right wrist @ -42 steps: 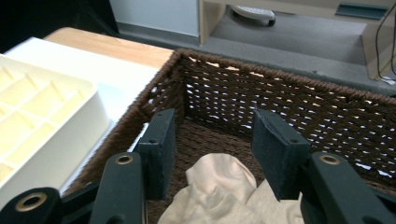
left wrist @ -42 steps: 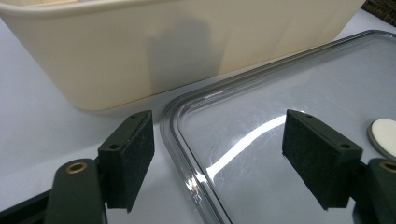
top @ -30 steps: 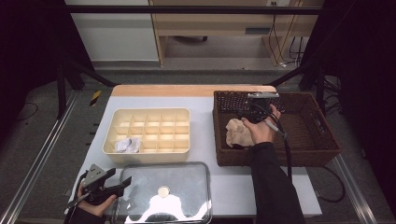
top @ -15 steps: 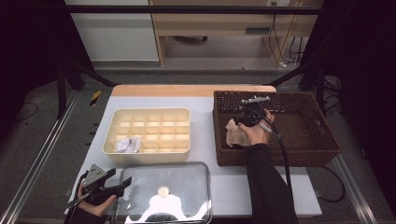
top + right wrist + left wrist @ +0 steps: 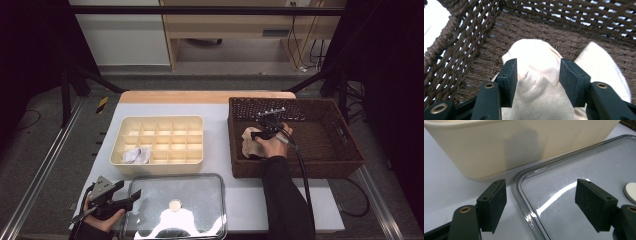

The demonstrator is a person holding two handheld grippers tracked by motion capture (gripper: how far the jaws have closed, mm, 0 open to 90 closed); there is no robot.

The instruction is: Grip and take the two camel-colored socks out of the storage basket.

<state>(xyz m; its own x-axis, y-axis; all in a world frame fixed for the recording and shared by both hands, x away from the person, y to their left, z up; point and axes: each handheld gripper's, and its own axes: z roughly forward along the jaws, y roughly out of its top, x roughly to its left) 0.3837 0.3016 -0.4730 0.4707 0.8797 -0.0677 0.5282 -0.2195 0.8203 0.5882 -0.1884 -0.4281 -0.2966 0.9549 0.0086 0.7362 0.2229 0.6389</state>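
A beige cloth (image 5: 248, 143) lies bunched in the near left corner of the brown wicker basket (image 5: 345, 150). My right gripper (image 5: 257, 134) reaches down into that corner. In the right gripper view its jaws (image 5: 537, 81) straddle a raised fold of the cloth (image 5: 536, 65); they have just been opening, and the pads stand at the fold's sides without squeezing it. My left gripper (image 5: 127, 194) rests at the table's near left. It is open (image 5: 544, 206) astride the corner of the clear lid (image 5: 584, 170), with nothing gripped.
A cream compartment tray (image 5: 165, 121) sits mid-table with a crumpled white piece (image 5: 136, 155) in a near-left cell. Its side wall (image 5: 524, 142) stands just beyond my left jaws. The clear lid (image 5: 200, 190) carries a small white disc (image 5: 175, 205). Metal rails run along both table sides.
My right gripper has sunk into the basket's left corner, down over the beige cloth. The left hand has stayed where it was.
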